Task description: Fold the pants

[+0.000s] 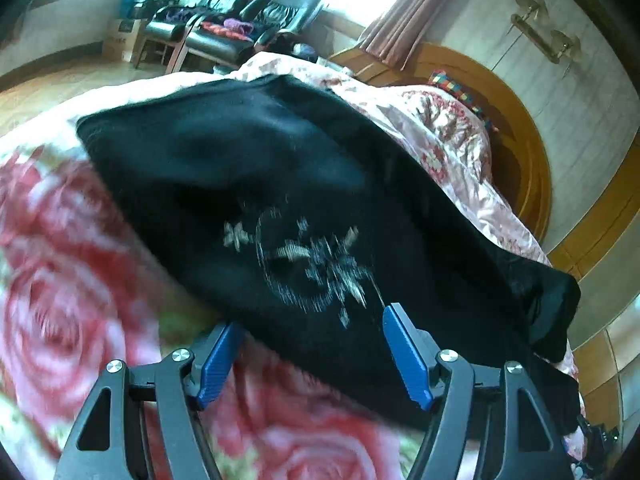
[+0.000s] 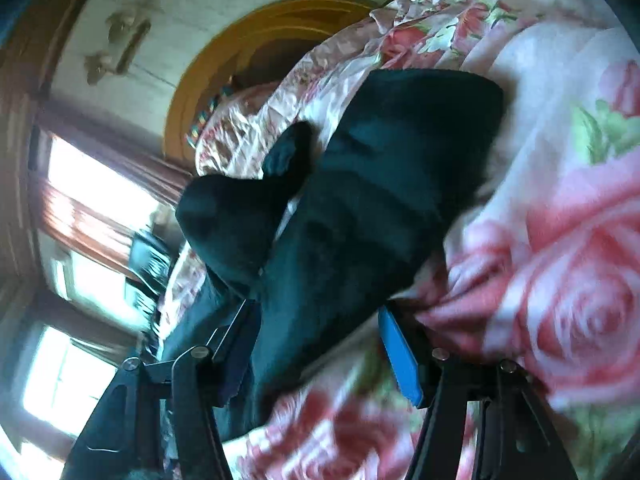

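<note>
Here, black pants (image 1: 280, 200) spread on floral bed (image 1: 60, 240); left claw (image 1: 312, 344) and right claw (image 2: 320, 344) held wide, empty. Edge best gripped squarely, fabric kept smooth.

- The pants (image 1: 304, 216) lie on the blanket (image 1: 60, 240) that covers the bed, stretched from near the left claw (image 1: 312, 356) away toward the far side.
- A crumpled quilt (image 1: 448, 136) lies on the bed to the right of the pants — between them and the headboard (image 1: 516, 128).
- Two chairs (image 1: 240, 20) stand on the floor beyond the bed, before the windows.
- In the right wrist view the pants (image 2: 360, 200) lie ahead of the right claw (image 2: 320, 352), a bunched part (image 2: 232, 224) raised at their left; the blanket (image 2: 560, 240) spreads to the right.
</note>
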The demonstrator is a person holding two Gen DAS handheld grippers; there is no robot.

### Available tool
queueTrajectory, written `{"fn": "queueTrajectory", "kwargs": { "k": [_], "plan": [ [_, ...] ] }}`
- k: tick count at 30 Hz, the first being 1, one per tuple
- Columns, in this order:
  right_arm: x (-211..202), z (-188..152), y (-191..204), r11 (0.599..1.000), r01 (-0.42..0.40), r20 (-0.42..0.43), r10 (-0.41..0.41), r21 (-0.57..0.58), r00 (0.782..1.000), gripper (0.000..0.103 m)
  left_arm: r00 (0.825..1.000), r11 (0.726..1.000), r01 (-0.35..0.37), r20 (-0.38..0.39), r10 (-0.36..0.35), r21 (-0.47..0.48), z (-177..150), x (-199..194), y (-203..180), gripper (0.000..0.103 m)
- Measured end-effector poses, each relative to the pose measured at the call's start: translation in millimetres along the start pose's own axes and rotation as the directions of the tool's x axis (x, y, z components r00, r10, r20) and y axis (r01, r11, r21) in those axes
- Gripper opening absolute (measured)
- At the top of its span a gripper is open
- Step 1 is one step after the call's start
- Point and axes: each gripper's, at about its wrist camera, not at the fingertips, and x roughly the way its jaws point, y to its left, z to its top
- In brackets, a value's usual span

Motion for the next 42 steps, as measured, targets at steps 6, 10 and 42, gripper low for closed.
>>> {"fn": "queueTrajectory", "kwargs": {
  "k": [6,10,42],
  "plan": [
    [12,-3,-2,0.998,-0.052,-0.010,0.052,-0.018,0.999,0.028,0.998,0.991,0.047,0.045,-0.042,-0.123,12,15,21,0.072],
    [18,2,-20,0.998,-0.057,-0.010,0.057,0.037,0.998,0.016,0.997,0.996,0.042,0.068,-0.037,-0.080,9,22,18,0.072],
    [-41,-9,14,0.984,0.016,0.112,0.004,-0.180,0.994,0.005,0.977,0.970,0.151,0.175,-0.118,-0.191,4,-47,45,0.004]
  ]
}}
